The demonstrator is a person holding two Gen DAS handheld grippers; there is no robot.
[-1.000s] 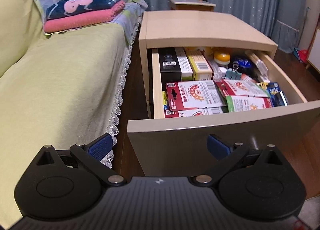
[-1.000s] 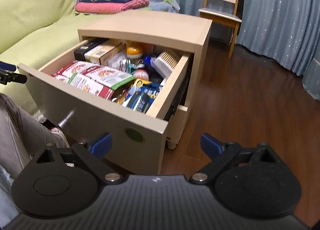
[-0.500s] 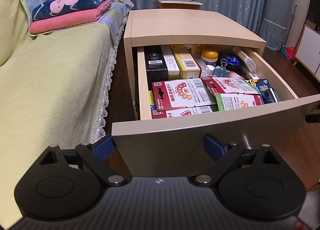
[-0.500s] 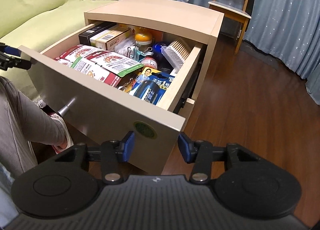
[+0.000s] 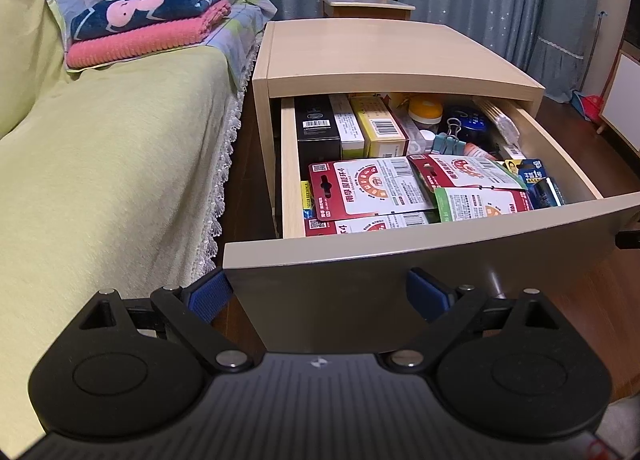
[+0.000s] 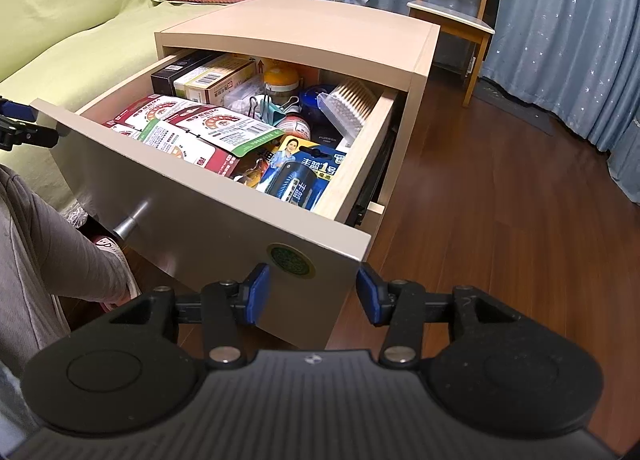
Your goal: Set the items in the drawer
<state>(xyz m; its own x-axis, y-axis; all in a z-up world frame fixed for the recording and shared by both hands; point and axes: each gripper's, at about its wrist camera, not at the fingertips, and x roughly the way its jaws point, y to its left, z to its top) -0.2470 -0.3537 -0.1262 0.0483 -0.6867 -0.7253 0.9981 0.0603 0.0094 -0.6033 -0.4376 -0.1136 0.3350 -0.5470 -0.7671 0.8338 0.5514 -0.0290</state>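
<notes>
Taking the pale wooden nightstand (image 5: pixel 384 55) as the landmark, a sofa under a yellow-green cover (image 5: pixel 100 163) lies along its left side, the cover's white lace hem (image 5: pixel 218 179) hanging just beside the cabinet wall. At the far end of the sofa, left of and behind the nightstand, folded towels (image 5: pixel 148 25) are stacked, navy on pink, on a patchwork cloth. The nightstand's top is bare wood, and its drawer (image 5: pixel 420 256) is pulled well out toward the cameras, packed full: black, white and yellow boxes (image 5: pixel 348 127) stand along its back left, red-and-white card packets (image 5: pixel 372 189) lie across the front, binder clips (image 6: pixel 276 105) and an orange-lidded jar (image 6: pixel 282 79) sit near the middle, and a battery pack (image 6: pixel 300 175) and a clear box of cotton swabs (image 6: pixel 348 107) lie on its right side. The left gripper (image 5: pixel 318 294) hovers just in front of the drawer front near its left corner, fingers spread wide and empty. The right gripper (image 6: pixel 312 294) faces the drawer front's right corner, its blue pads partly drawn in with a clear gap between them, holding nothing. Behind the nightstand stands a wooden chair (image 6: pixel 456 15) against blue star-dotted curtains (image 6: pixel 568 27); to its right stretches dark wooden flooring (image 6: pixel 500 195). A grey-clad leg (image 6: pixel 44 256) shows left of the drawer in the right wrist view.
</notes>
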